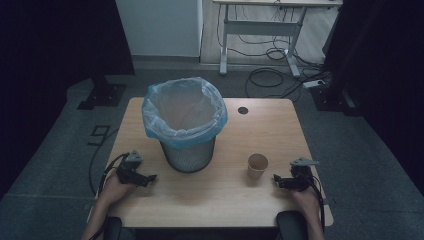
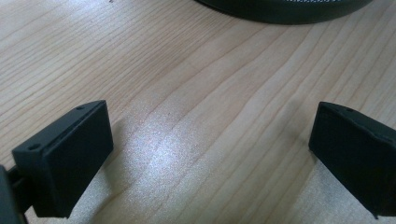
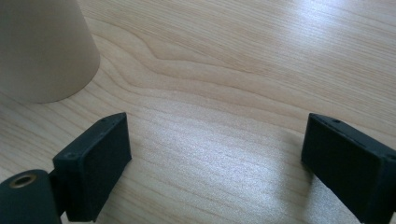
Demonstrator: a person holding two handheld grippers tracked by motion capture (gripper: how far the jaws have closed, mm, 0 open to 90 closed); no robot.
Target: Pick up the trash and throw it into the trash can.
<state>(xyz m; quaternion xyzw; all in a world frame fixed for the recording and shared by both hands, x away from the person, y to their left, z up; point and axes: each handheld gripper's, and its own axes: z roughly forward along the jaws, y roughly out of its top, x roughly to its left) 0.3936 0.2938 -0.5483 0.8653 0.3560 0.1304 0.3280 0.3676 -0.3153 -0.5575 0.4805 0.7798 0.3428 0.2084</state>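
Standing toward the far left of the wooden desk [image 1: 260,125]: a black mesh wastebasket [image 1: 187,155], lined with a blue plastic bag [image 1: 184,112] folding out over its rim. Sitting upright to the right of the wastebasket, well apart from it: a paper cup [image 1: 257,166], mouth open upward. Lying behind and to the right of the wastebasket, near the desk's far edge: a small dark round cable hole [image 1: 243,110].

Resting low on the desk to the left of the wastebasket, near the left edge: the left tongs [image 1: 150,177], pointing toward the basket's base, jaws spreading wide over bare wood, gripping nothing; in the left gripper view [image 2: 210,140], showing the basket's dark bottom rim just ahead.

Resting to the right of the wastebasket, beyond the cup and close to the right edge: the right tongs [image 1: 276,179], jaws likewise gaping wide and empty, tips near the cup but apart from it; in the right gripper view [image 3: 217,144], showing the cup ahead and off to one side.

Lying open between wastebasket and near edge: a broad bare stretch of desk.
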